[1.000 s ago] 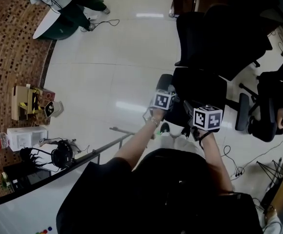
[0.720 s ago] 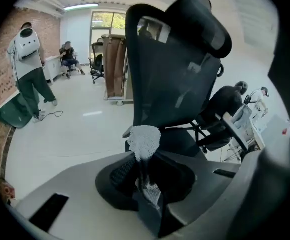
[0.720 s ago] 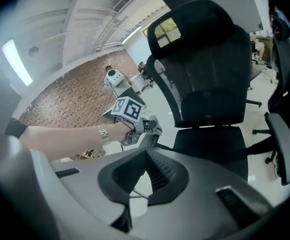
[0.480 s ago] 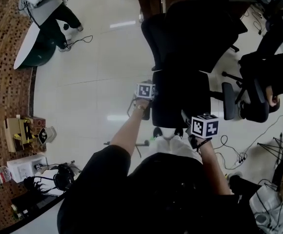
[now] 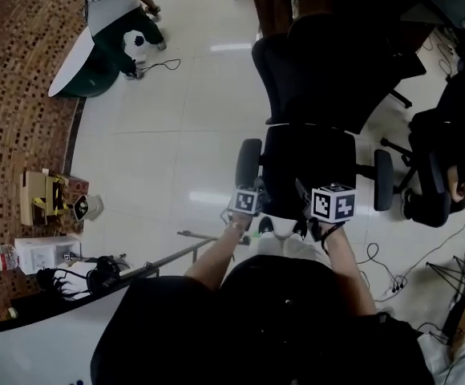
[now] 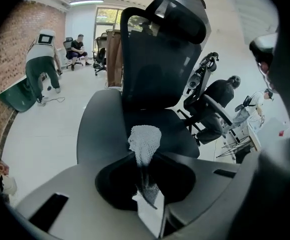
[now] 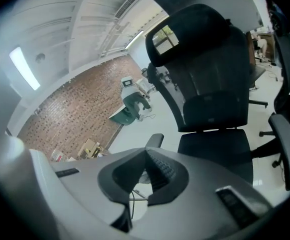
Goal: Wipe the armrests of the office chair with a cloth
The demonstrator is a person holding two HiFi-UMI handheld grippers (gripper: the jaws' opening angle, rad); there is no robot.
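While at armrest [image 6: 97, 134] edge, left gripper's [image 6: 146, 176] cloth [image 6: 145, 136].

White mesh cloth [image 6: 145, 140] (bunched, upright) near upright black office chair [image 5: 309, 155] with padded armrests [image 5: 248, 164].

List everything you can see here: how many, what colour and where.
office chair: one, black, centre of the head view
armrests: two, black, either side of its seat
cloth: one, white mesh, between the jaws of the left gripper
second chair: one, black, at right
cardboard box: one, brown, on patterned carpet at left
white box: one, white, beside the cardboard box
bystander: one, green trousers, bent over, far left
left gripper: one, grey, shut on the cloth
right gripper: one, grey, shut, empty
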